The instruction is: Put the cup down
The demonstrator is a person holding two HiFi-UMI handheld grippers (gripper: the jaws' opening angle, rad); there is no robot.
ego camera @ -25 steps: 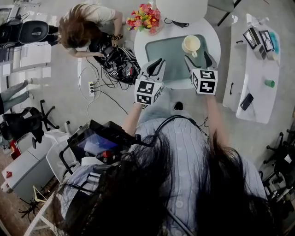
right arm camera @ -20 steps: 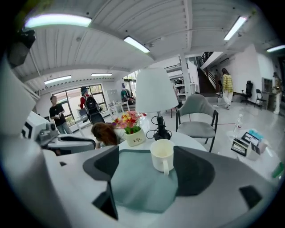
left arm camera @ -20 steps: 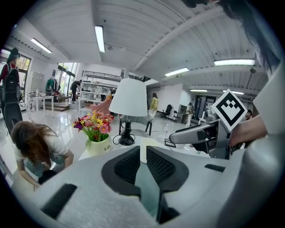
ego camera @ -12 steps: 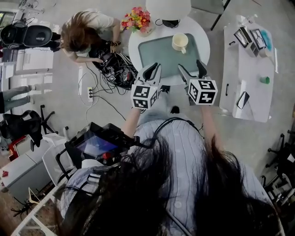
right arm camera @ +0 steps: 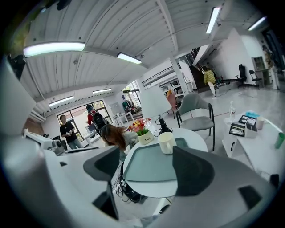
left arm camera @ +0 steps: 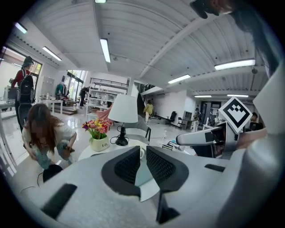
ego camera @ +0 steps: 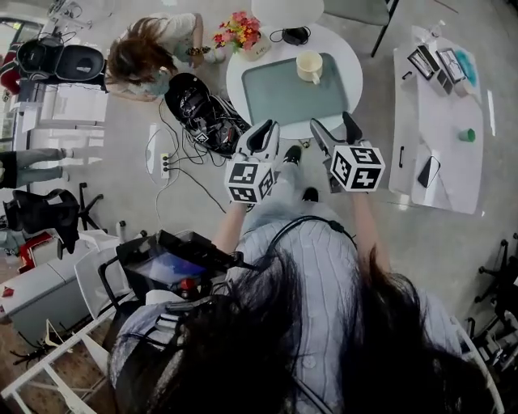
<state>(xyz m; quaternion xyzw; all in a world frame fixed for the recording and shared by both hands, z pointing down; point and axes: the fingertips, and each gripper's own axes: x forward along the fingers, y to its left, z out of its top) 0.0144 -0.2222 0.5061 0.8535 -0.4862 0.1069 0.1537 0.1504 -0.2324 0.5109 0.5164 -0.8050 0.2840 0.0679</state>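
- Tray [ego camera: 283, 97]: near half & left side bare, so there's an open way in over the near edge of the round table [ego camera: 354, 73].
- Cup [ego camera: 308, 66] blocks tray's far-right corner.
- Flower pot [ego camera: 240, 34] & lamp [ego camera: 287, 10] crowd the far rim.
- Floor left of table: cable pile [ego camera: 202, 109], crouching person [ego camera: 146, 52].
- Right: white side table [ego camera: 441, 137], w/ a floor gap betw. it & round table.

Open-plan office: pale grey floor [ego camera: 453, 242], ribbed white ceiling [left arm camera: 147, 35] with strip lights [left arm camera: 105, 49], round white tabletop [ego camera: 356, 69], long white side table [ego camera: 441, 105], grey chair [right arm camera: 192, 104].
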